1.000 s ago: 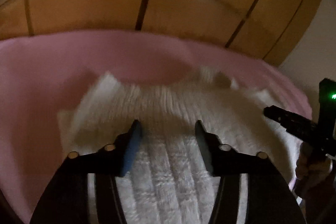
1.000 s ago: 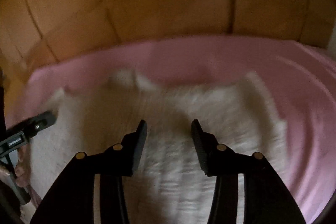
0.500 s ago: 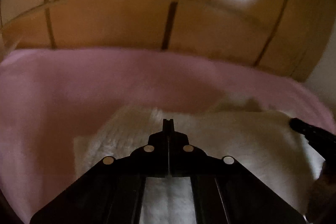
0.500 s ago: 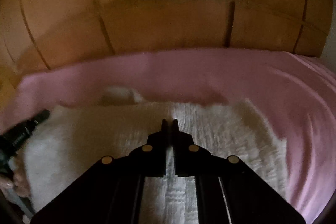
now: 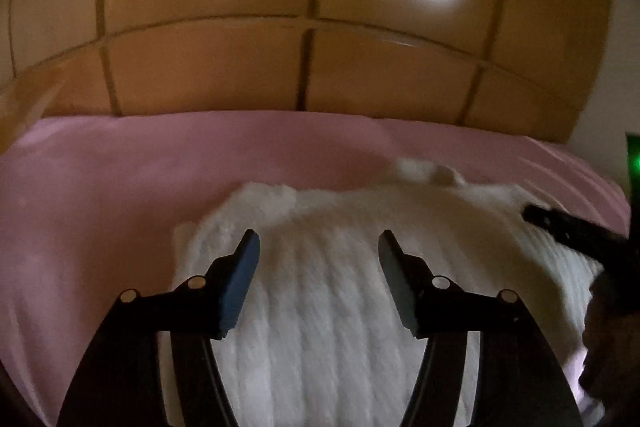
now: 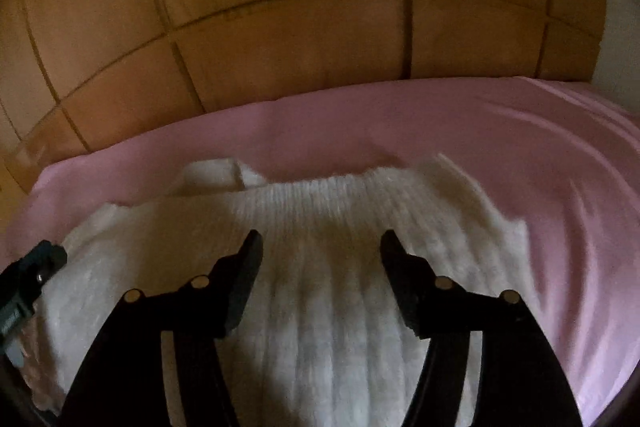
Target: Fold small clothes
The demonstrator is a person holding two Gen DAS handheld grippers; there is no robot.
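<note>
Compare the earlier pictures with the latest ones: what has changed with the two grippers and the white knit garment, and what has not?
Both grippers, shut half a second ago, are opening: the left gripper and right gripper have nothing pinched, so the white knit garment has been let go. It remains on the pink sheet before the wooden panels.

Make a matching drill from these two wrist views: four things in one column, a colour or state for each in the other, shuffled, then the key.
1. knitted garment
2. bedsheet
3. wooden panelling
4. left gripper

A. pink
B. jaws apart, opening, clamping nothing
C. white, ribbed
D. glossy brown

Pairs: 1-C, 2-A, 3-D, 4-B
</note>
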